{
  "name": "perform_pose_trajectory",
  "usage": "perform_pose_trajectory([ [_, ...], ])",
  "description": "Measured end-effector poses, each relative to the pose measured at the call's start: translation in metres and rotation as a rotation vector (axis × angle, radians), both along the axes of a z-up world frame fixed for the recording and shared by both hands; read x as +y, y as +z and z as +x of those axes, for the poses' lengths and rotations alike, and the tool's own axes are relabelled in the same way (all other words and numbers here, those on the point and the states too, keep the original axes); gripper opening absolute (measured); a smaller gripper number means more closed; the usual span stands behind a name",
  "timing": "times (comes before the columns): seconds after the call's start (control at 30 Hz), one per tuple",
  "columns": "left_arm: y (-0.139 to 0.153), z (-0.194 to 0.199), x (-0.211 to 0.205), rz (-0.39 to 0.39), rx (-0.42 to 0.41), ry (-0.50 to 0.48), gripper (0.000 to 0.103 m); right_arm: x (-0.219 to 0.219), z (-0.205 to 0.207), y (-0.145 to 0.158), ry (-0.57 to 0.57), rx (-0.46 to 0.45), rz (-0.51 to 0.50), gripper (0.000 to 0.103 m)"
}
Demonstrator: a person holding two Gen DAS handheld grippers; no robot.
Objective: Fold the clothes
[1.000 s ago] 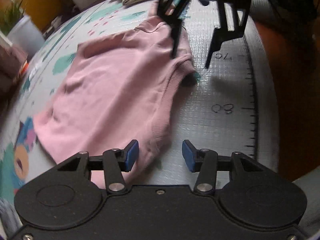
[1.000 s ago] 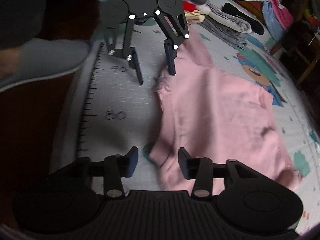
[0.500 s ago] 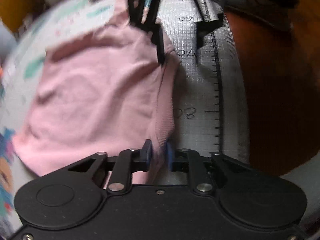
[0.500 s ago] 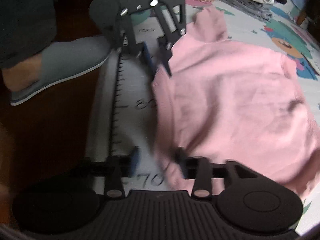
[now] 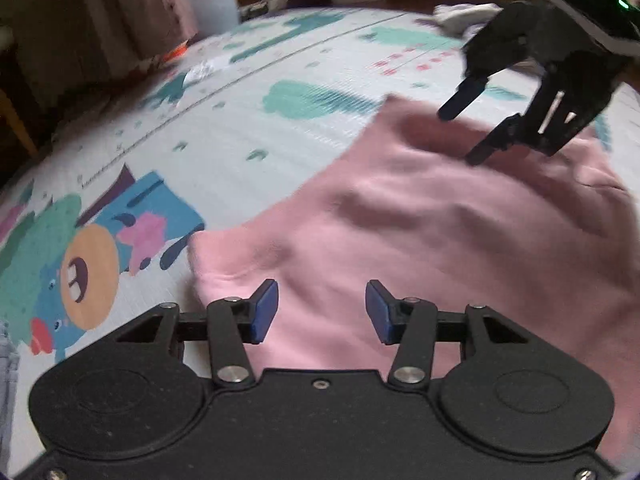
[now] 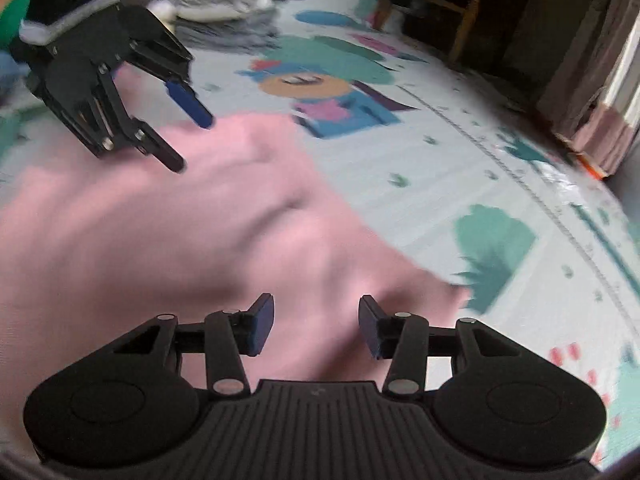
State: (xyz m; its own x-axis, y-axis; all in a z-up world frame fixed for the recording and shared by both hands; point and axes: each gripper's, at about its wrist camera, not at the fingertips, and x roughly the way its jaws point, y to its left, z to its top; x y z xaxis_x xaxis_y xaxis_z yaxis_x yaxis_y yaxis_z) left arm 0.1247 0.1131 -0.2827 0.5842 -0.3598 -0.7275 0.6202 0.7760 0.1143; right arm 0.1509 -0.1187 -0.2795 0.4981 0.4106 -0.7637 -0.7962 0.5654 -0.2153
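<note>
Cartoon-printed play mat (image 5: 280, 80) on the floor, with a pink garment (image 5: 440, 240) spread across it and both tongs hanging empty above.

From the left wrist we see our left tongs (image 5: 321, 311) spread wide over the garment's near edge, gripping nothing; our right tongs (image 5: 464, 132) hover over its far part, jaws apart. From the right wrist, our right tongs (image 6: 316, 326) stand wide over the pink garment (image 6: 160, 240), which looks blurred, and our left tongs (image 6: 192, 142) are parted above its far side. More clothes (image 6: 224, 0) lie well beyond.
</note>
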Motion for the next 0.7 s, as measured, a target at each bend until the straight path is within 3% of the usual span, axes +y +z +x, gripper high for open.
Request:
perform_pose_trajectory([
  [0.07, -0.001, 0.014, 0.012, -0.049, 0.032, 0.045, 0.055, -0.014, 0.023, -0.017, -0.054, 0.043, -0.025, 0.046],
  [0.1, -0.002, 0.021, 0.019, -0.073, 0.047, 0.068, 0.046, -0.028, 0.032, -0.02, -0.081, 0.073, 0.018, 0.045],
  [0.13, -0.002, 0.028, 0.025, -0.098, 0.063, 0.09, 0.025, -0.037, 0.038, -0.019, -0.118, 0.085, 0.035, 0.045],
  [0.2, -0.003, 0.041, 0.037, -0.146, 0.095, 0.136, 0.024, -0.048, 0.037, -0.014, -0.16, 0.053, 0.02, 0.045],
  [0.27, -0.005, 0.055, 0.05, -0.195, 0.126, 0.181, 0.025, -0.048, 0.026, -0.01, -0.117, 0.035, 0.066, 0.042],
  [0.37, -0.014, 0.067, 0.056, -0.129, 0.167, 0.194, 0.029, -0.048, 0.03, -0.021, -0.139, 0.063, 0.04, 0.044],
  [0.4, -0.005, 0.066, 0.066, -0.144, 0.173, 0.228, 0.029, -0.048, 0.032, -0.023, -0.156, 0.071, 0.023, 0.045],
  [0.5, 0.033, 0.037, 0.107, -0.236, 0.07, 0.368, 0.046, -0.052, 0.026, -0.009, -0.185, 0.051, 0.029, 0.044],
  [0.6, 0.054, -0.017, 0.164, -0.272, -0.018, 0.595, 0.046, -0.059, 0.0, 0.008, -0.176, 0.055, 0.099, 0.044],
  [0.7, 0.052, -0.075, 0.216, -0.294, -0.023, 0.843, 0.046, -0.055, -0.035, 0.014, -0.148, 0.095, 0.149, 0.044],
])
